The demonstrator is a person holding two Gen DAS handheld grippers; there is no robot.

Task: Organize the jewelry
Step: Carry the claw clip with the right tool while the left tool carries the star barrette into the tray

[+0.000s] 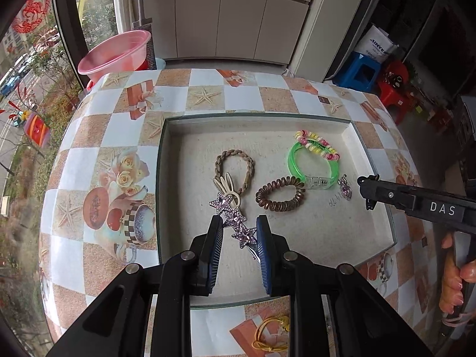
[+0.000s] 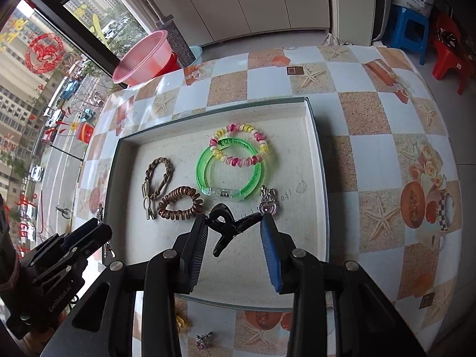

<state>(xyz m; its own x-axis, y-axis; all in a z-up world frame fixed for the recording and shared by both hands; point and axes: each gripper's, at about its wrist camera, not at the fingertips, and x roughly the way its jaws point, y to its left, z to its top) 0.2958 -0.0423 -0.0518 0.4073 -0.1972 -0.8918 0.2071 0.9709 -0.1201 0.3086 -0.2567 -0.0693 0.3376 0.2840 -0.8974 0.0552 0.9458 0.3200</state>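
Over a shallow tray point(image 1: 169, 178) on a checkered table point(image 1: 98, 136), the left tool point(image 1: 239, 227) pinches a star hair clip point(image 1: 235, 218) and the right tool point(image 2: 235, 227) pinches a black claw clip point(image 2: 229, 226). Already in the tray lie a braided hair tie point(image 1: 235, 163), brown coil tie point(image 1: 281, 197), green bangle point(image 1: 312, 165), beaded bracelet point(image 1: 316, 144) and heart charm point(image 1: 345, 190). At the table's near edge, a yellow elastic point(image 1: 270, 339) and small silver ornament point(image 2: 202, 340) seem left to gather.

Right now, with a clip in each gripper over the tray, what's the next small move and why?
Probably lower both and let go. The left gripper holds the star clip, the right gripper the black claw clip, both over bare tray floor in front of the bracelets.
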